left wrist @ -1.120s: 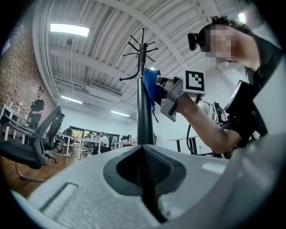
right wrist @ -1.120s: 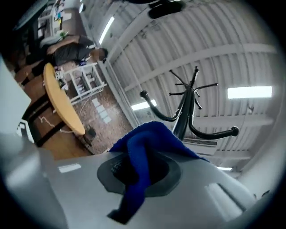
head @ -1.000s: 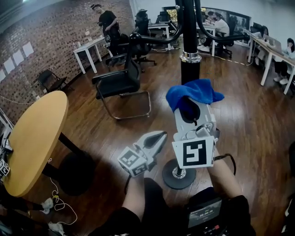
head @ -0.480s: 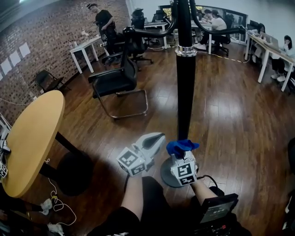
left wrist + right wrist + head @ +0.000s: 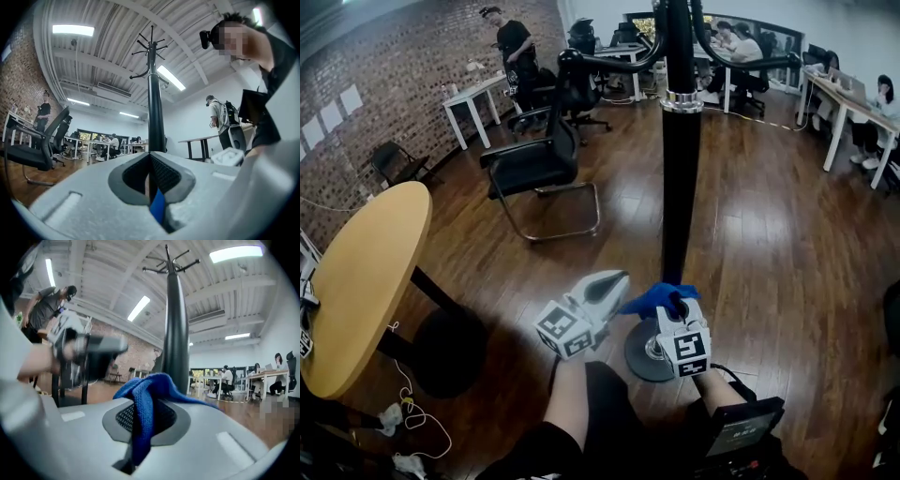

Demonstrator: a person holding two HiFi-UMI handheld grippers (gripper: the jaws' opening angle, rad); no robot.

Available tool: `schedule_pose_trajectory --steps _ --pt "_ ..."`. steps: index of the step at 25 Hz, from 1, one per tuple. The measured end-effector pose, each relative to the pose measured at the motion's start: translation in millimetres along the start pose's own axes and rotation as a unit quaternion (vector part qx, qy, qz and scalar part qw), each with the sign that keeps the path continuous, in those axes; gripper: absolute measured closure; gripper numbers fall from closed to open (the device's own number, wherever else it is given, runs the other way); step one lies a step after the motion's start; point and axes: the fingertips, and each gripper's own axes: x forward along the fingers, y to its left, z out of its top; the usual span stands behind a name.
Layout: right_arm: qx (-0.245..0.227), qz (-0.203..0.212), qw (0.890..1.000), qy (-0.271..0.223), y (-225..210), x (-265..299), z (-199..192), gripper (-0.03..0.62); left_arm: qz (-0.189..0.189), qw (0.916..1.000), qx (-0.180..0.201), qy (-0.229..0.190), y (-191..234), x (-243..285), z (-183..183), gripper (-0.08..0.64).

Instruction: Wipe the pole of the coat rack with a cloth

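Note:
The coat rack's black pole [image 5: 680, 187] rises from a round base [image 5: 639, 361] on the wooden floor. Low down, just above the base, my right gripper [image 5: 673, 302] is shut on a blue cloth [image 5: 654, 298] that lies against the foot of the pole. In the right gripper view the cloth [image 5: 145, 401] hangs out of the shut right gripper [image 5: 143, 423], with the pole [image 5: 176, 333] right behind it. My left gripper [image 5: 614, 278] is shut and holds nothing, left of the pole's foot. The left gripper view looks up the pole [image 5: 154, 112] over the left gripper [image 5: 151, 176].
A round wooden table [image 5: 366, 272] stands at the left, with cables [image 5: 412, 417] on the floor below it. A black cantilever chair [image 5: 539, 164] is behind the rack. A standing person [image 5: 514, 47], white desks [image 5: 478, 98] and seated people fill the back.
My right gripper has come down the pole with the cloth, from high near the metal ring to just above the base. The left gripper has barely moved.

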Motion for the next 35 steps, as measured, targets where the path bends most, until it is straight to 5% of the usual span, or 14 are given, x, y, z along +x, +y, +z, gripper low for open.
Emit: schedule_pose_trajectory --steps 5,9,12,17,21,26,31,35 --pt "0.065 0.056 0.987 -0.135 -32.5 -17.6 209.2 0.572 -0.007 0.9999 0.002 -0.012 -5.0 9.2 13.4 0.560" --pt "0.079 0.085 0.974 -0.196 -47.7 -31.7 320.1 0.572 -0.021 0.9996 0.009 -0.020 -12.5 14.5 24.9 0.560" --pt "0.071 0.076 0.969 -0.224 -59.6 -40.6 362.7 0.572 -0.023 0.9993 0.011 -0.028 -11.9 16.0 33.0 0.560" --pt "0.059 0.036 0.964 -0.256 -77.6 -52.8 363.7 0.569 -0.023 0.9984 0.019 -0.047 -11.3 20.6 54.4 0.560" --pt "0.101 0.008 0.967 -0.235 -104.0 -37.0 310.7 0.571 -0.031 0.9982 0.021 -0.046 -11.7 27.3 53.1 0.560" --pt "0.221 0.021 0.968 -0.116 -115.7 7.6 115.6 0.572 -0.031 0.9988 0.016 -0.033 -17.5 31.0 40.6 0.560" --pt "0.266 0.000 0.963 0.036 -91.2 15.0 -81.0 0.572 -0.025 0.9993 0.012 -0.024 -17.4 29.3 31.7 0.560" --pt "0.279 -0.006 0.956 0.087 -81.8 14.6 -135.7 0.572 -0.020 0.9995 0.013 -0.019 -15.2 26.3 27.6 0.560"
